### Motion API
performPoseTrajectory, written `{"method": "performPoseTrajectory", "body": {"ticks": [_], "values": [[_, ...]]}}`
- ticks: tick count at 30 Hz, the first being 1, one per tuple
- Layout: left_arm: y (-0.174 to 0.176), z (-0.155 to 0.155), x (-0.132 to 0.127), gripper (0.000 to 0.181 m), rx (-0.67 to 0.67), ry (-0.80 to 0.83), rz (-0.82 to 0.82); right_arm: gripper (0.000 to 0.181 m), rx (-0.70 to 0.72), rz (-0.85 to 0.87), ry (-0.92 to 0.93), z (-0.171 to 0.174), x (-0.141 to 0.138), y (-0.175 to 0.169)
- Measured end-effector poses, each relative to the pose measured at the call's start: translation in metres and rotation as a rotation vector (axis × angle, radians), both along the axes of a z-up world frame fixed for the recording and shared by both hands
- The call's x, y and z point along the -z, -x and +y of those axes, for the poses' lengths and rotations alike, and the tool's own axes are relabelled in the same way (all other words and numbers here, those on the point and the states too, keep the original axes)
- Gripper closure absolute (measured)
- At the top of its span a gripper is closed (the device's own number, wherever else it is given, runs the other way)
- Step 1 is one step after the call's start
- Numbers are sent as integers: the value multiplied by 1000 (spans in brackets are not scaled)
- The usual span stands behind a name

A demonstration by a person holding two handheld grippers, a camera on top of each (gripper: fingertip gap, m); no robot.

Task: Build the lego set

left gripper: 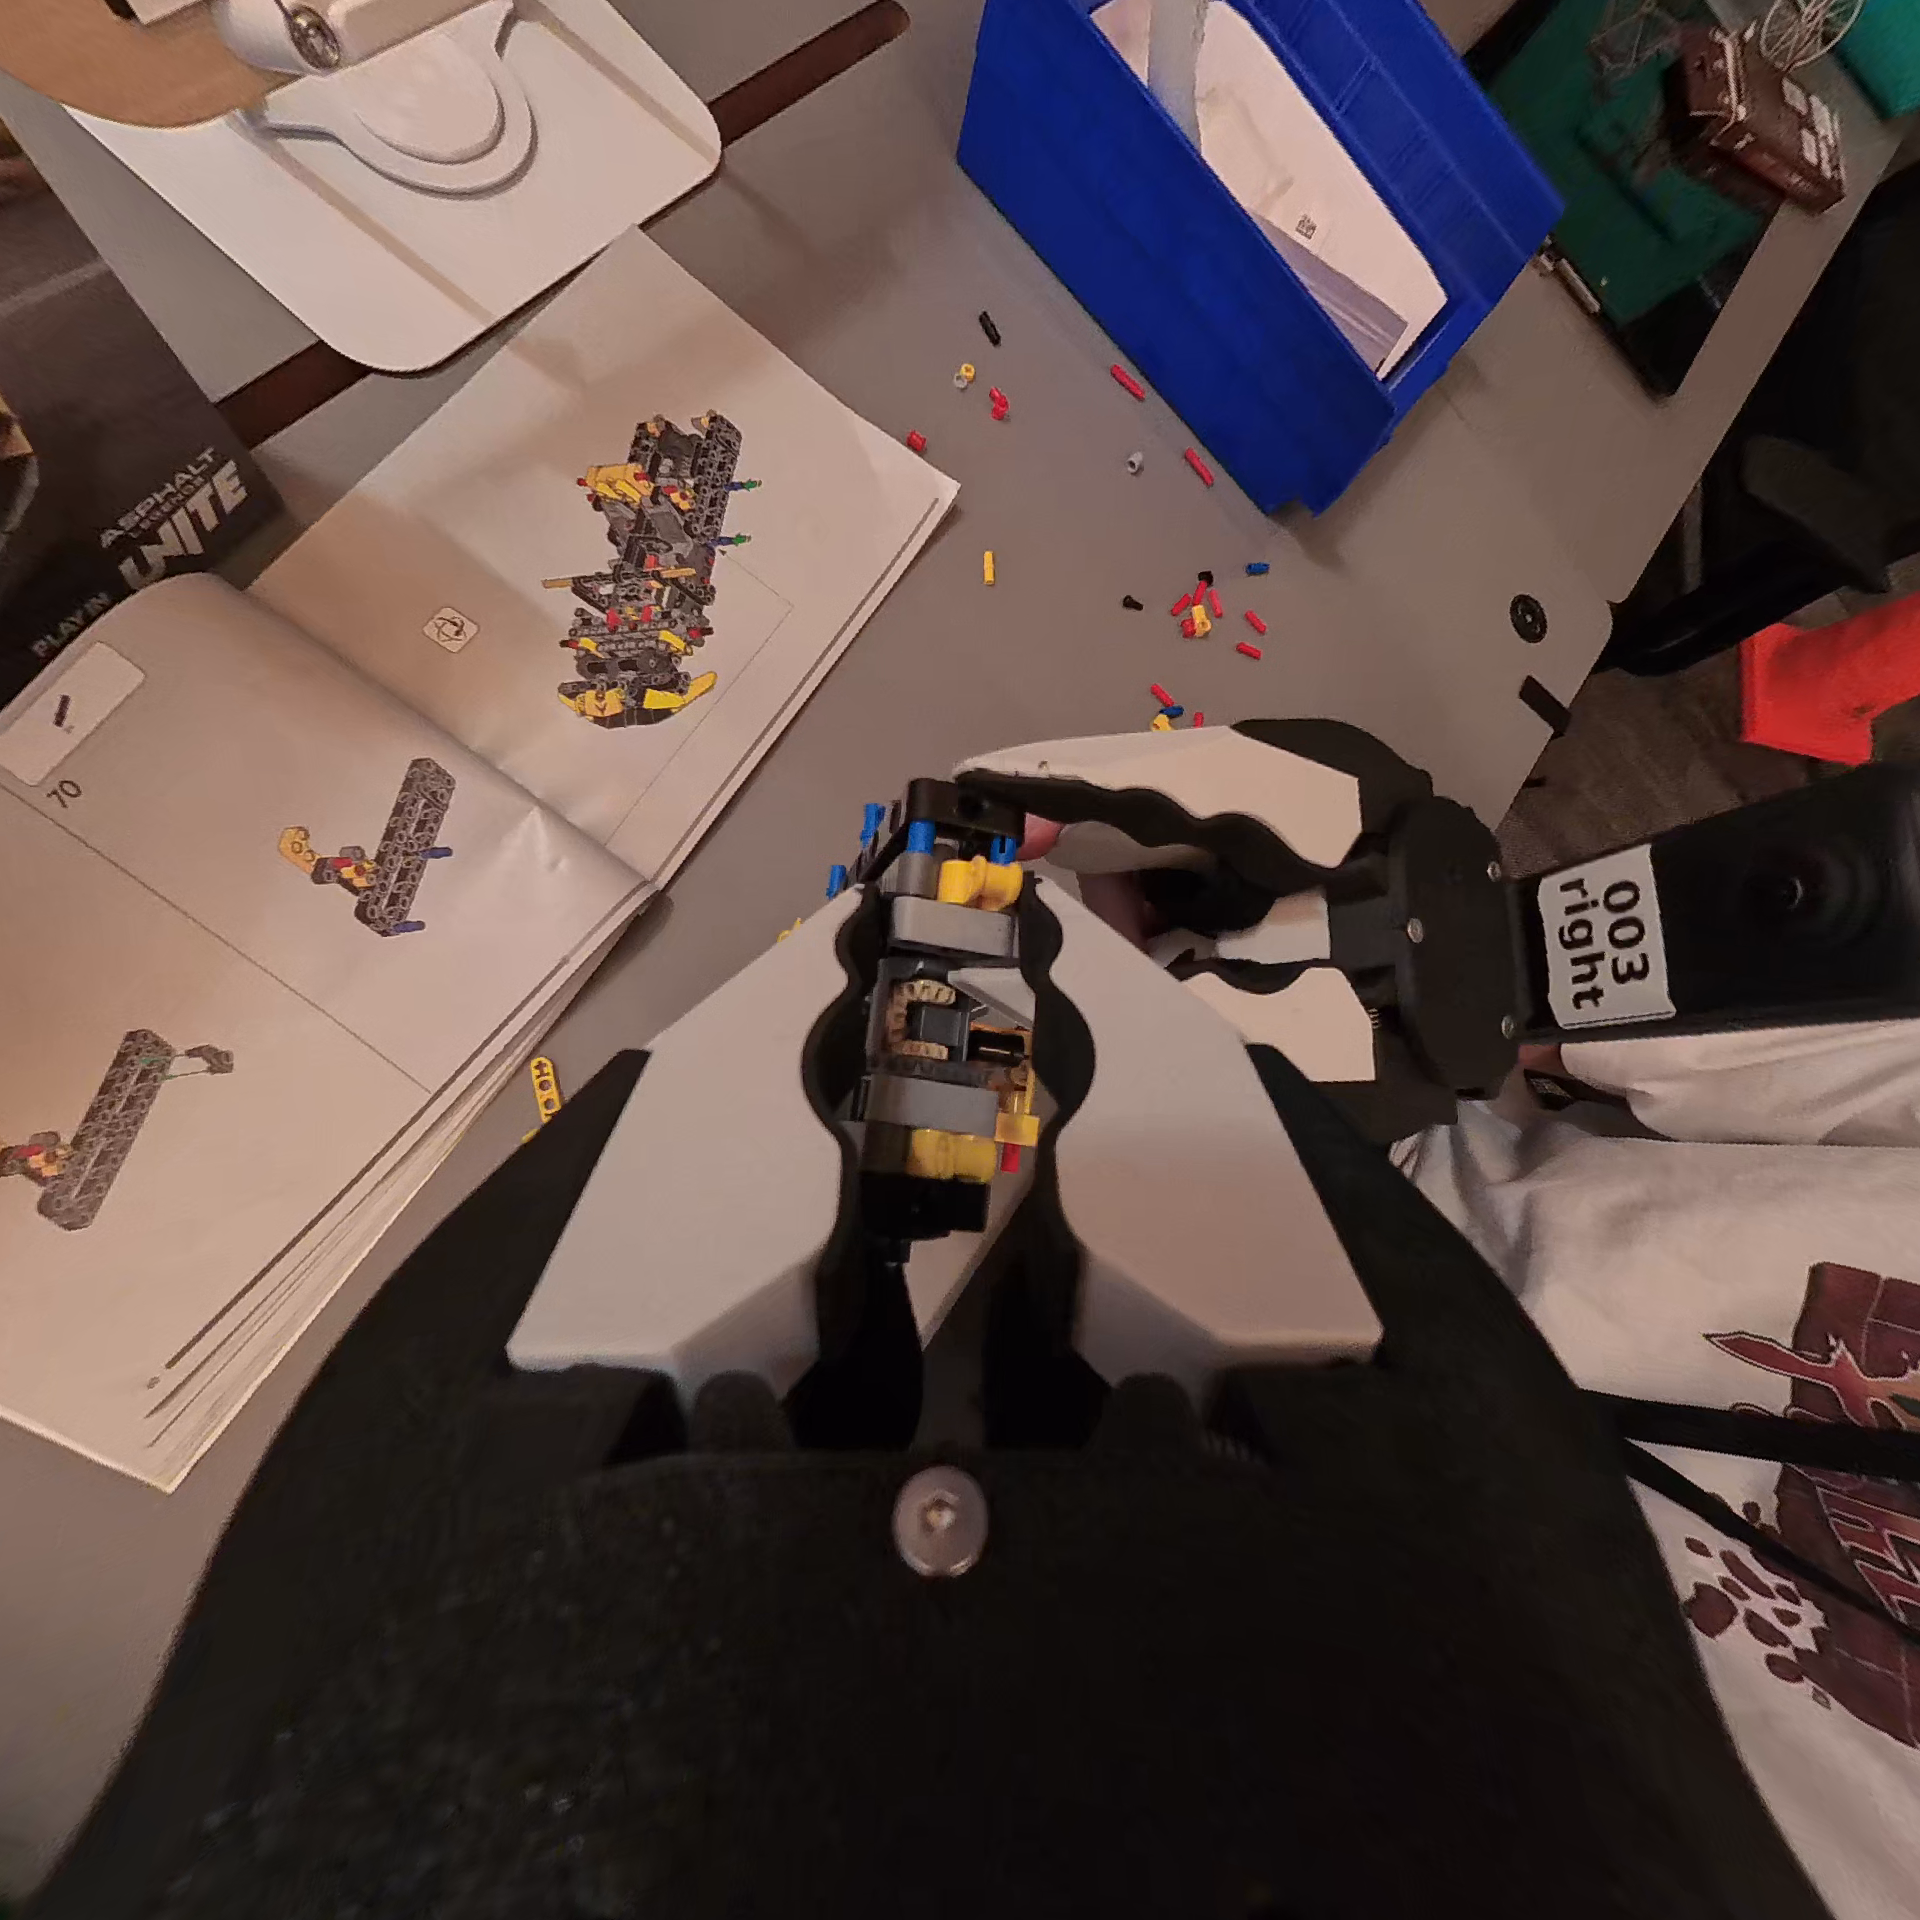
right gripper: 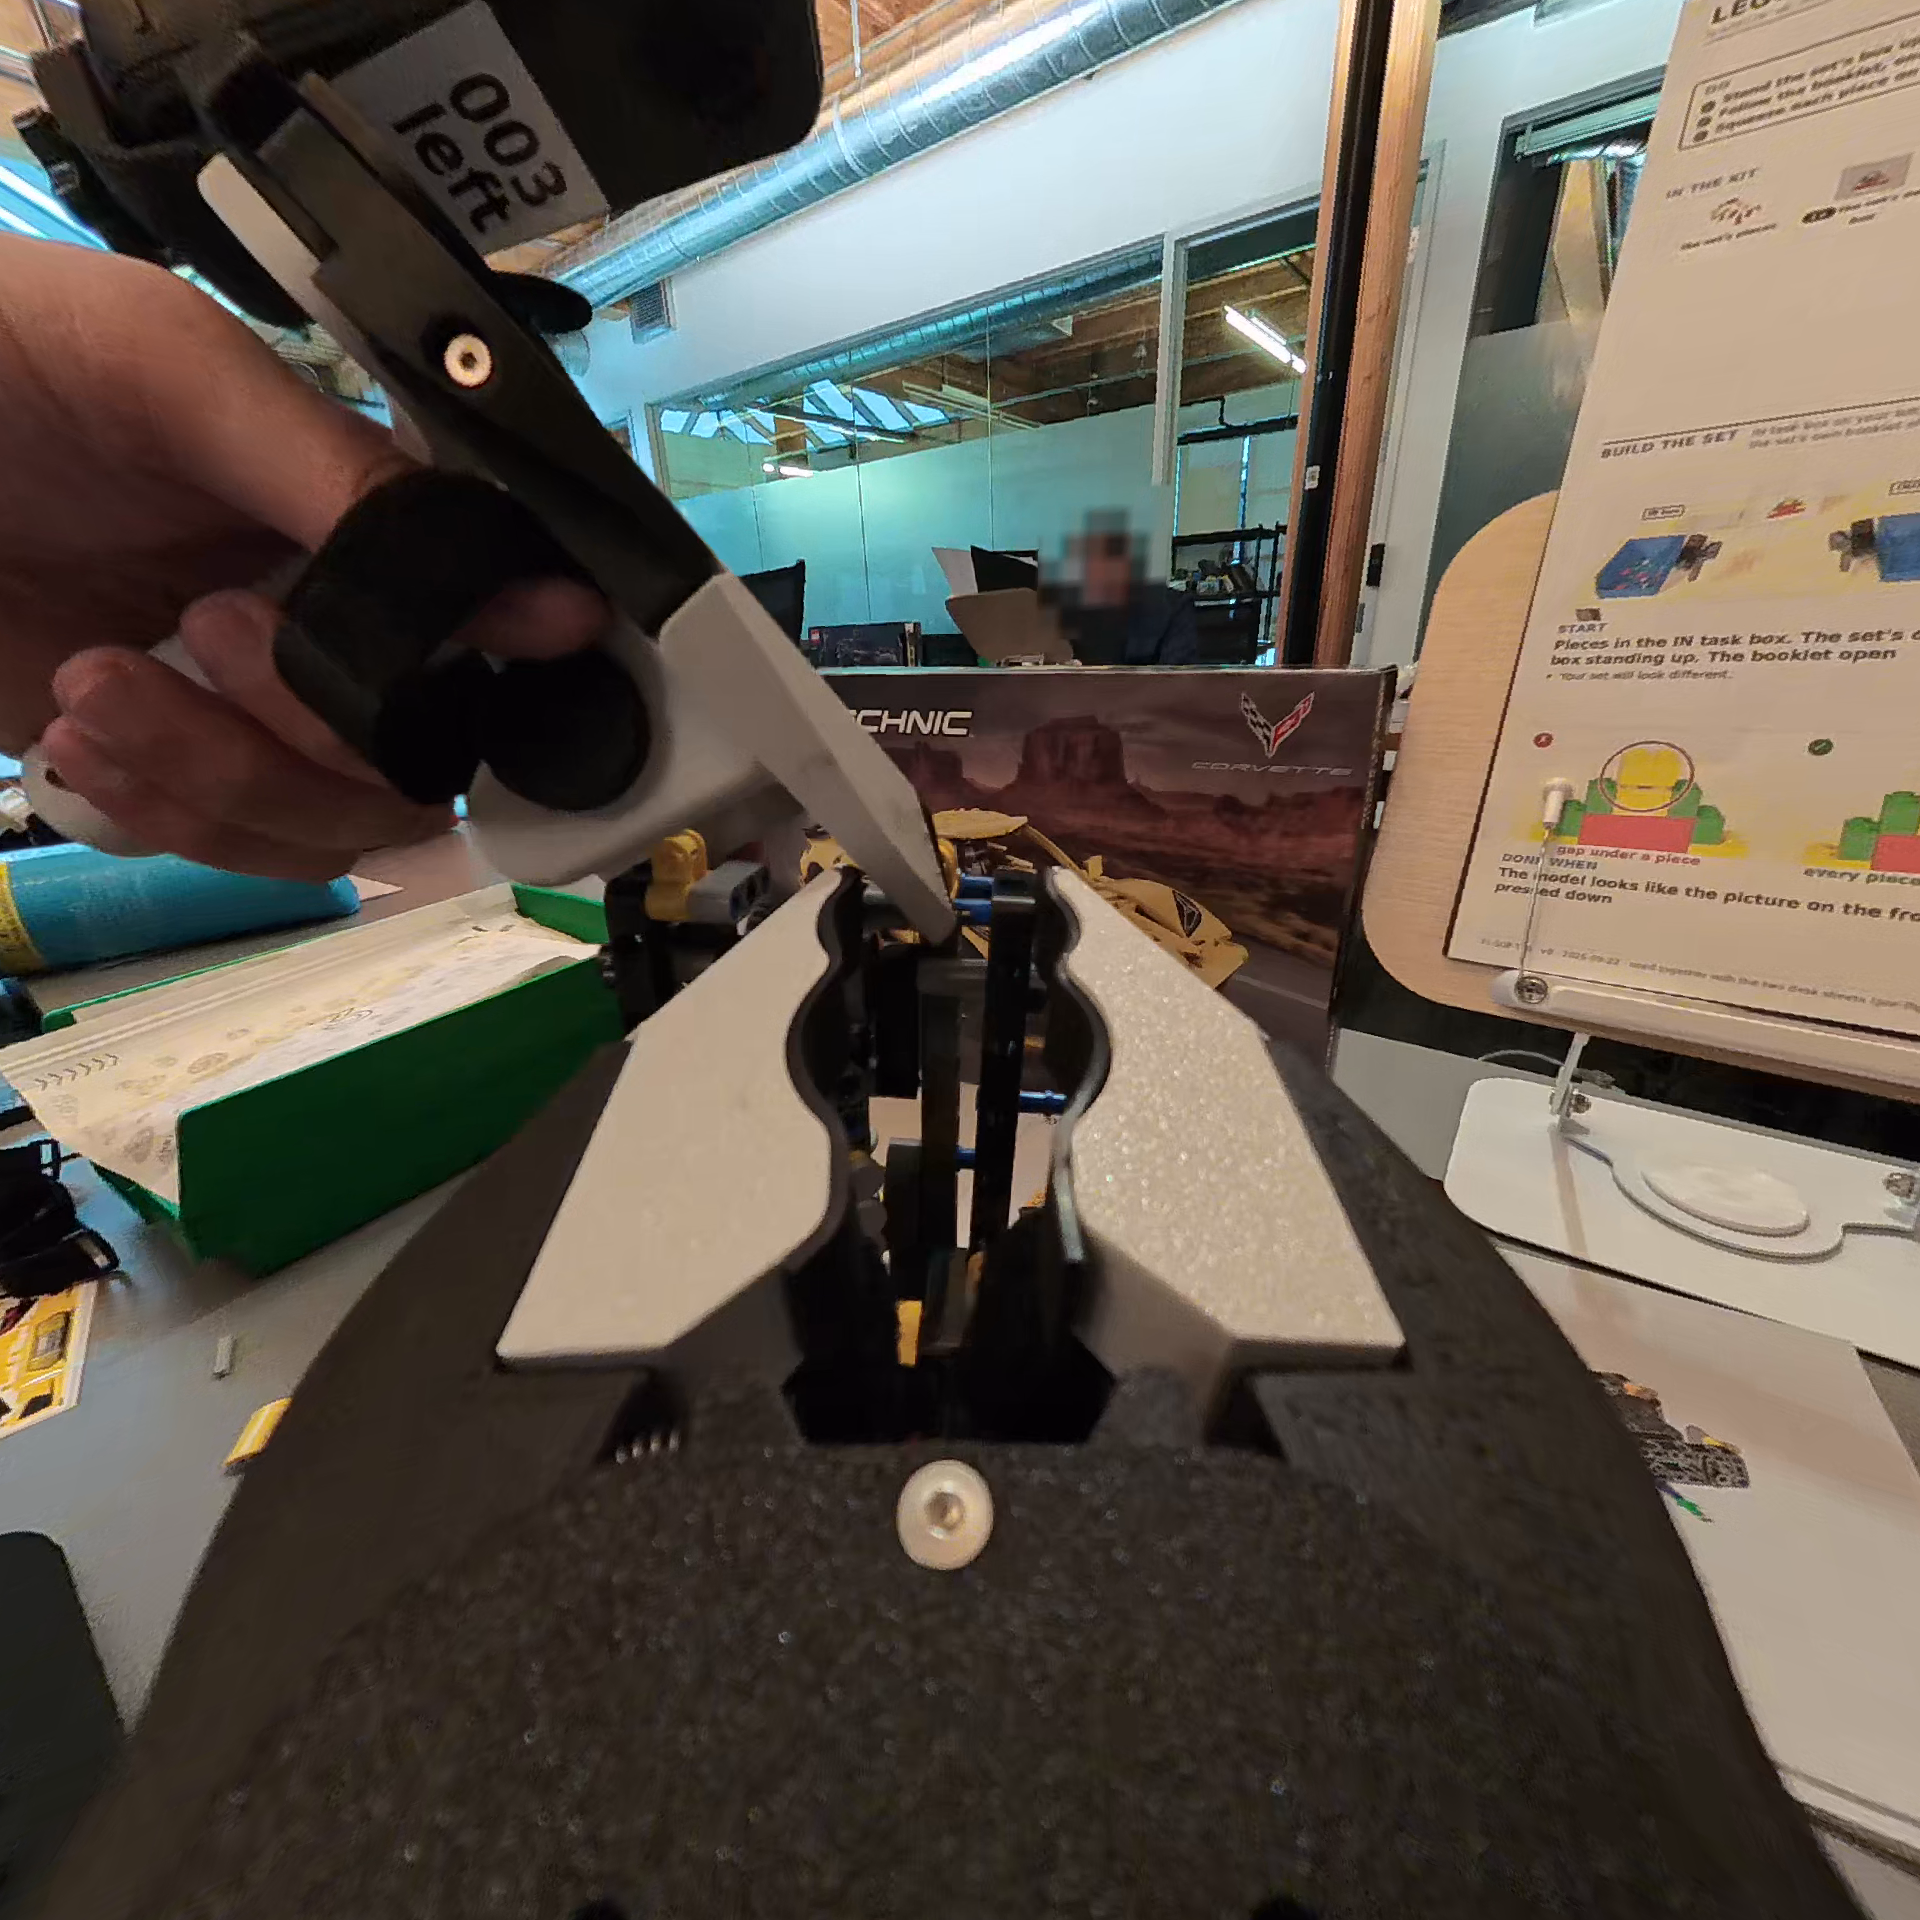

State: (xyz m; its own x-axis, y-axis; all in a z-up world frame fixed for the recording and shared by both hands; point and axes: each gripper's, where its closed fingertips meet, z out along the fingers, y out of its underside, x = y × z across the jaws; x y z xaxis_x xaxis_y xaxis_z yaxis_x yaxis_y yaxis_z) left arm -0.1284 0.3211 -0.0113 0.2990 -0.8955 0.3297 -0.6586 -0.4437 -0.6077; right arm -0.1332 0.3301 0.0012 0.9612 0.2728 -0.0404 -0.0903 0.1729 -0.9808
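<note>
The grey bench (left gripper: 1039, 260) carries everything here. On its left side lies the open instruction booklet (left gripper: 436, 790), pages showing drawn building steps, and at the far right stands a blue bin (left gripper: 1195, 301) with white paper inside. From the right wrist view, a green bin (right gripper: 343, 1132) holding a printed sheet sits to the left, the set's box (right gripper: 1143, 831) stands upright straight ahead, and a white stand (right gripper: 1621, 1184) props an illustrated instruction card at the right.

The left gripper (left gripper: 940, 935) is clenched on the lego assembly (left gripper: 945, 1049), a compact block of black, grey and yellow parts with tan gears showing in its middle. The assembly sits lengthwise between the two white fingers (left gripper: 727, 1122), its far end with blue pins poking out just past the tips.

The right gripper (left gripper: 997, 821) comes in from the right, and its upper finger touches the black beam at the top of the assembly's far end. In its own view the right gripper (right gripper: 951, 914) has dark upright beams of the assembly (right gripper: 997, 997) standing between its fingers (right gripper: 717, 1132); the gap looks narrow (whether the pads truly press the beams I cannot tell). One finger of the left gripper (right gripper: 831, 790) slants down into that same gap, held by a person's hand (right gripper: 156, 582).

Loose pieces (left gripper: 1205, 613), small red, yellow, blue and black pins, lie scattered on the bench between the booklet and the blue bin.
</note>
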Motion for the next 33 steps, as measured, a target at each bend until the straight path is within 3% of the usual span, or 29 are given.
{"method": "performPoseTrajectory", "body": {"ticks": [6, 20, 33], "values": [[-1, -6, 0, 156, 21, -58, 27, 149, 4, 52, 32, 0, 6, 0], [-6, -5, 1, 157, 19, -131, 42, 150, 6, -48, 34, 0, 8, -5], [-1, -11, 0, 156, 48, -50, 36, 149, -22, -67, -15, -6, 5, 1]]}}
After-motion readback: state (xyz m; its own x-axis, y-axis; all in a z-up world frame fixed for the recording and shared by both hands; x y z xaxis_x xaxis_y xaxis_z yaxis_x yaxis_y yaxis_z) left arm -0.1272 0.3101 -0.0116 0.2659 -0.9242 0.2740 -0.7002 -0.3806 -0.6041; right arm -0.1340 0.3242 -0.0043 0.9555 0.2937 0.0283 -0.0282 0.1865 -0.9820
